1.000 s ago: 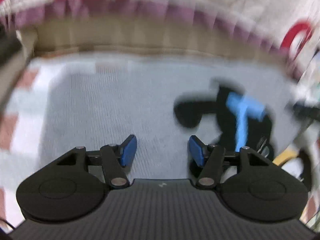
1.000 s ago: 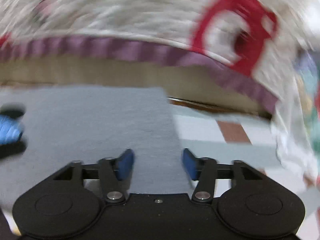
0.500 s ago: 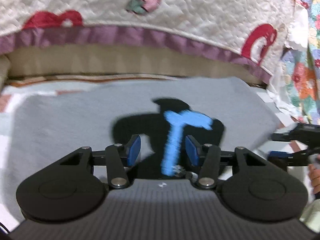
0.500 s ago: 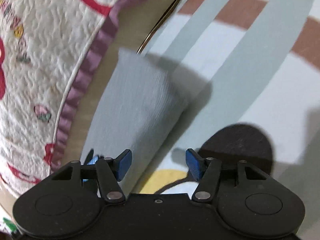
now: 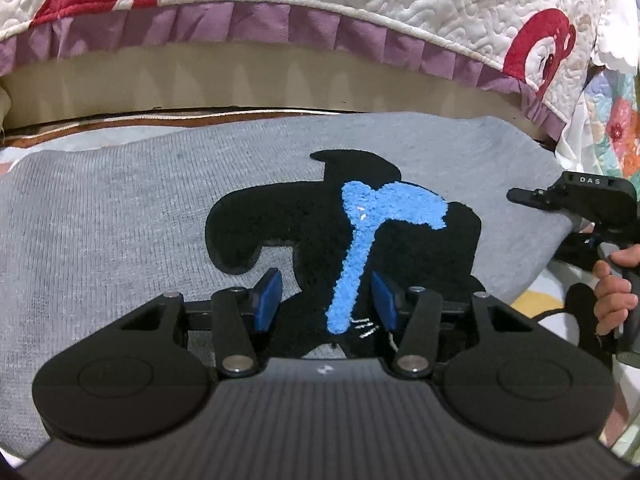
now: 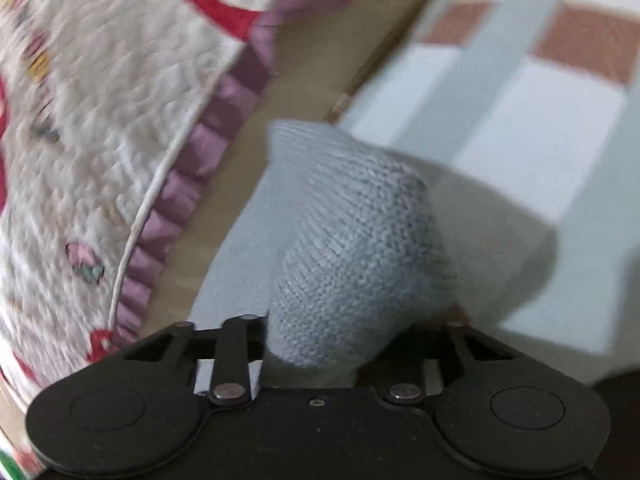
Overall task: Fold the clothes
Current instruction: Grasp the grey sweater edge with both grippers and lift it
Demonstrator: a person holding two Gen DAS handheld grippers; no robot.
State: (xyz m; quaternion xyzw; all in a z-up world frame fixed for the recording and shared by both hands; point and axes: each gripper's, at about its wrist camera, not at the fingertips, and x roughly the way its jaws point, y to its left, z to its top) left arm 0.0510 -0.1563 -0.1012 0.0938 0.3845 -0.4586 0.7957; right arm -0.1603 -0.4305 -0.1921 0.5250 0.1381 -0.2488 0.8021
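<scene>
Grey knit sweater [image 6: 352, 264] seemingly clamped in right tool [image 6: 320, 356]; left tool [image 5: 326, 306] apart above it

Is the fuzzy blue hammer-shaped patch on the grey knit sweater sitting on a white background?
No, the blue hammer-shaped patch lies on a black fuzzy patch stitched to the grey knit sweater.

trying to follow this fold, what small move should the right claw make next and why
Probably lift the bunched edge and carry it over the grey knit sweater. The right claw has just been closing with the knit between its fingers, while the left claw hangs open over the black and blue patch.
</scene>
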